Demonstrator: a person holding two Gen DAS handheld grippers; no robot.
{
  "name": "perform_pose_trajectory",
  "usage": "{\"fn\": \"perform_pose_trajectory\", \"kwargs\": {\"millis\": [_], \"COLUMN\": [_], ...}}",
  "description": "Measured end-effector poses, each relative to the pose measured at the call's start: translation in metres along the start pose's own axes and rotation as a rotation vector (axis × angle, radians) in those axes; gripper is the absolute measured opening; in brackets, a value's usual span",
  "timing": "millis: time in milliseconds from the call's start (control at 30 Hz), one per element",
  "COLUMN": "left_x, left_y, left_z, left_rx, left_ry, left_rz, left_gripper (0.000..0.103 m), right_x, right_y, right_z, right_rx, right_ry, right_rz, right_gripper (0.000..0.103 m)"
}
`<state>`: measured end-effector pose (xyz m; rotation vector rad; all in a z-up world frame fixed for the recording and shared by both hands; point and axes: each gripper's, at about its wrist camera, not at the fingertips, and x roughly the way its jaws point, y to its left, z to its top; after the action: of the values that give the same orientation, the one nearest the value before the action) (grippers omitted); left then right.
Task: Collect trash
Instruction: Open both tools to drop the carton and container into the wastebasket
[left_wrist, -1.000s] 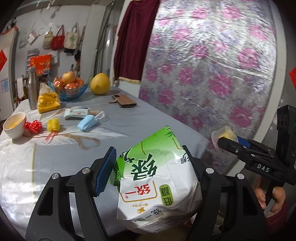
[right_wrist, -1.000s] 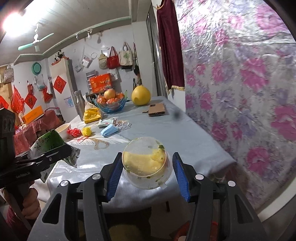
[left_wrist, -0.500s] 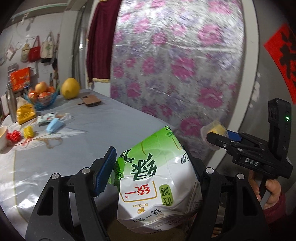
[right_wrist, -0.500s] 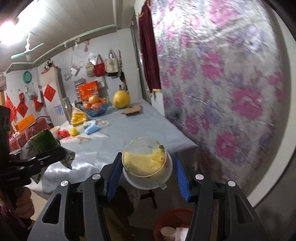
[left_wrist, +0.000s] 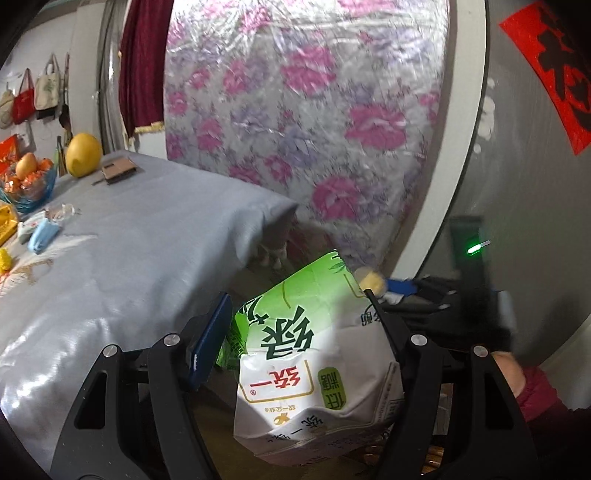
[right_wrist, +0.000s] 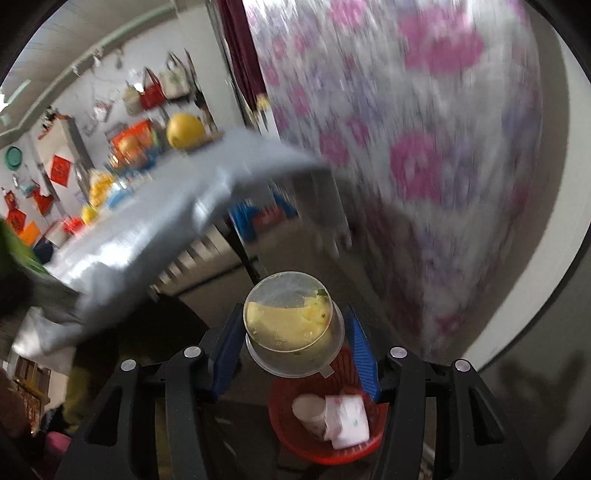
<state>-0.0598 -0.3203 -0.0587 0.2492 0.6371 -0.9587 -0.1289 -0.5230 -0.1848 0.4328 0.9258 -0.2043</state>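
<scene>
Gripping a crumpled green-and-white carton (left_wrist: 314, 373), glossy and printed, the left gripper (left_wrist: 303, 328) has its jaws clamped on it, off the edge of the grey-clothed counter (left_wrist: 122, 236). The right gripper (right_wrist: 291, 339) has its jaws clamped on a clear round plastic cup (right_wrist: 293, 325) with yellow residue inside. Only the right wrist view shows a red mesh basket (right_wrist: 291, 439) on the floor just below the cup, holding a paper cup (right_wrist: 308, 410) and crumpled tissue (right_wrist: 347, 417). Half a second ago the basket sat low at the frame edge; now it lies between the jaws, and the counter has slid left, blurred.
</scene>
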Motion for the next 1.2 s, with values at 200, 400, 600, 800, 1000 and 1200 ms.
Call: {"fn": "perform_pose_trajectory", "kwargs": {"millis": [200, 400, 600, 800, 1000, 1200], "left_x": [0.019, 0.028, 0.045, 0.076, 0.117, 0.147], "left_y": [-0.005, -0.012, -0.021, -0.037, -0.060, -0.063], "left_z": [-0.005, -0.007, -0.010, -0.013, -0.016, -0.014], "left_rx": [0.006, 0.021, 0.049, 0.091, 0.139, 0.132], "left_ry": [0.048, 0.068, 0.108, 0.166, 0.237, 0.267], "left_rz": [-0.012, -0.028, -0.048, -0.086, -0.126, -0.093], "left_gripper": [0.069, 0.069, 0.069, 0.069, 0.069, 0.085], "right_x": [0.048, 0.000, -0.020, -0.025, -0.029, -0.033], "right_y": [-0.031, -0.039, -0.051, -0.059, -0.074, -0.088], "right_z": [-0.026, -0.011, -0.002, 0.001, -0.003, -0.007], "right_rx": [0.097, 0.101, 0.120, 0.135, 0.178, 0.225], "right_ry": [0.143, -0.008, -0.066, -0.077, -0.078, -0.087], "right_rz": [0.003, -0.024, -0.033, -0.044, -0.053, -0.037], "right_gripper": [0.064, 0.074, 0.075, 0.075, 0.075, 0.075]}}
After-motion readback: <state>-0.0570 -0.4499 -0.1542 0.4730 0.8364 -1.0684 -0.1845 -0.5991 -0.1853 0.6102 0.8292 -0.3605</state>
